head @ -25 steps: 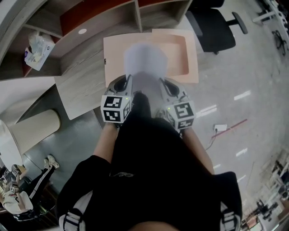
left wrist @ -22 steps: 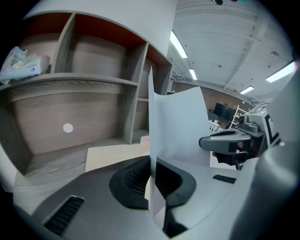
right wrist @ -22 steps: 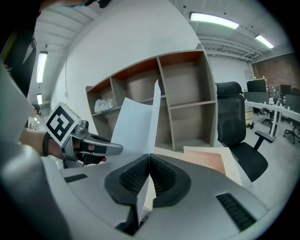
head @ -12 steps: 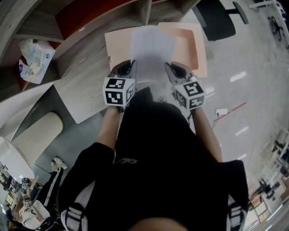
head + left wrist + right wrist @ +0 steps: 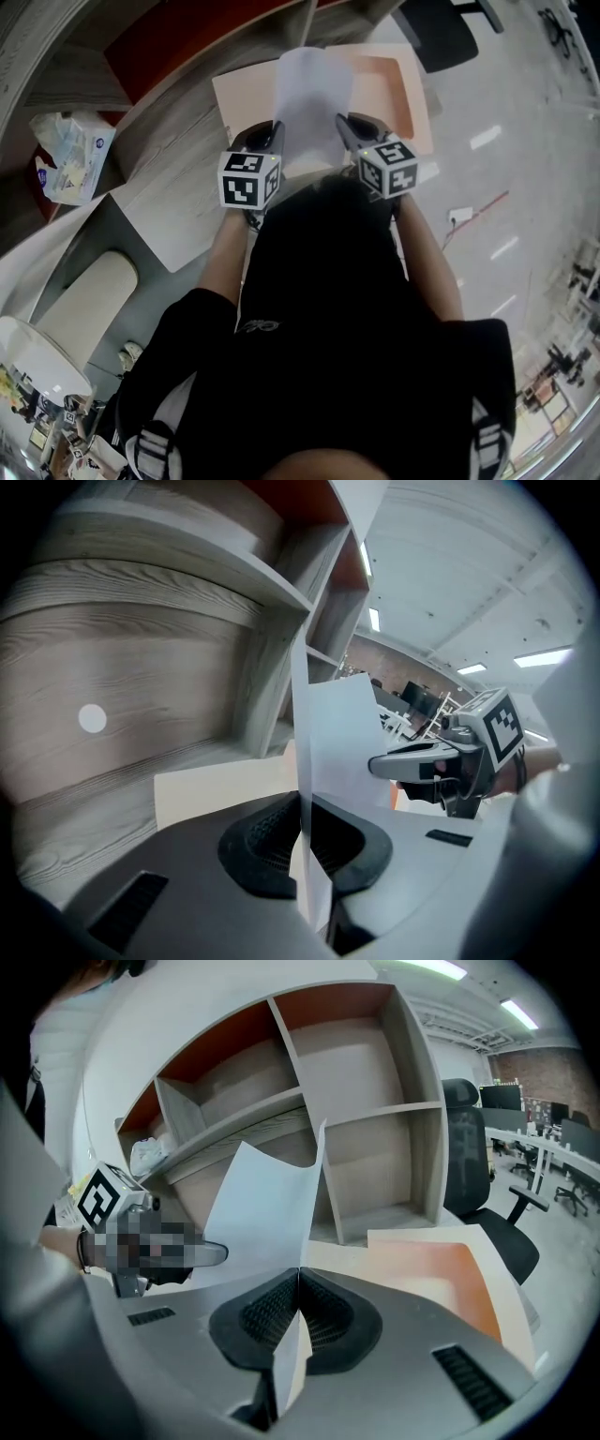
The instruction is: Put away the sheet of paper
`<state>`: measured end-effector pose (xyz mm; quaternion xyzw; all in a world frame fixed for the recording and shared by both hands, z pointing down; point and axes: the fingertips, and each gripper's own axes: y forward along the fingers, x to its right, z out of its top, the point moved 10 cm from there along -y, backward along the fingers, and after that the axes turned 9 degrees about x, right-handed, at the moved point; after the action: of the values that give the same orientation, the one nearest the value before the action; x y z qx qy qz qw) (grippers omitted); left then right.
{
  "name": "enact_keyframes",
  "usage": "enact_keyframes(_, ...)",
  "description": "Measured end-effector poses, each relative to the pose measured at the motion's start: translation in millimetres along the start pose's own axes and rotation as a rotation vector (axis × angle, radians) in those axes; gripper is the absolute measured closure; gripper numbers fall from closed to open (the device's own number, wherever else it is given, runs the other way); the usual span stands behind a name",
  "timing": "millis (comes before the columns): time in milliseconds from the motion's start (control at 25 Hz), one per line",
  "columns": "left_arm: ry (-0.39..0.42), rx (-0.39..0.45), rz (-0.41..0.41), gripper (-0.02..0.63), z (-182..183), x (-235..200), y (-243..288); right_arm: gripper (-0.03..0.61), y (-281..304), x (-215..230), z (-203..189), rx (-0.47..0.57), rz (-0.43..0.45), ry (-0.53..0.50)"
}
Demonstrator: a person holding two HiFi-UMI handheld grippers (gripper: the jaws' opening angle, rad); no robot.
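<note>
A white sheet of paper [image 5: 312,103] hangs in the air between the two grippers, above a peach tray [image 5: 394,89] on the wooden desk [image 5: 178,183]. My left gripper [image 5: 275,141] is shut on the sheet's left edge, with the paper [image 5: 328,752] standing edge-on between the pads. My right gripper [image 5: 342,131] is shut on the right edge, and the sheet [image 5: 262,1213] rises from its closed jaws toward the shelves. Each gripper shows in the other's view: the right gripper [image 5: 380,766] and the left gripper [image 5: 220,1253].
Wooden shelf compartments [image 5: 366,1138] with red-brown backs stand behind the desk. A tissue pack [image 5: 66,155] lies at the left. A black office chair [image 5: 473,1171] stands at the right. A beige round-edged surface [image 5: 80,295] sits lower left on the floor side.
Both grippers have carried the sheet up and farther toward the shelves, over the tray. The paper now stands more upright between them.
</note>
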<state>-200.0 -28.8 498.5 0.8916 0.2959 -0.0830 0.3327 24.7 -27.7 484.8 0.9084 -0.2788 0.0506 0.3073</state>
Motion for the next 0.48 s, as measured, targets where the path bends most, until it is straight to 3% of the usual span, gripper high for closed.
enact_keyframes(480,-0.098,-0.055,0.049,0.568,-11.3,-20.9,16.1,0.56,43.3,24.4,-14.9,-0.084,0.06,0.012)
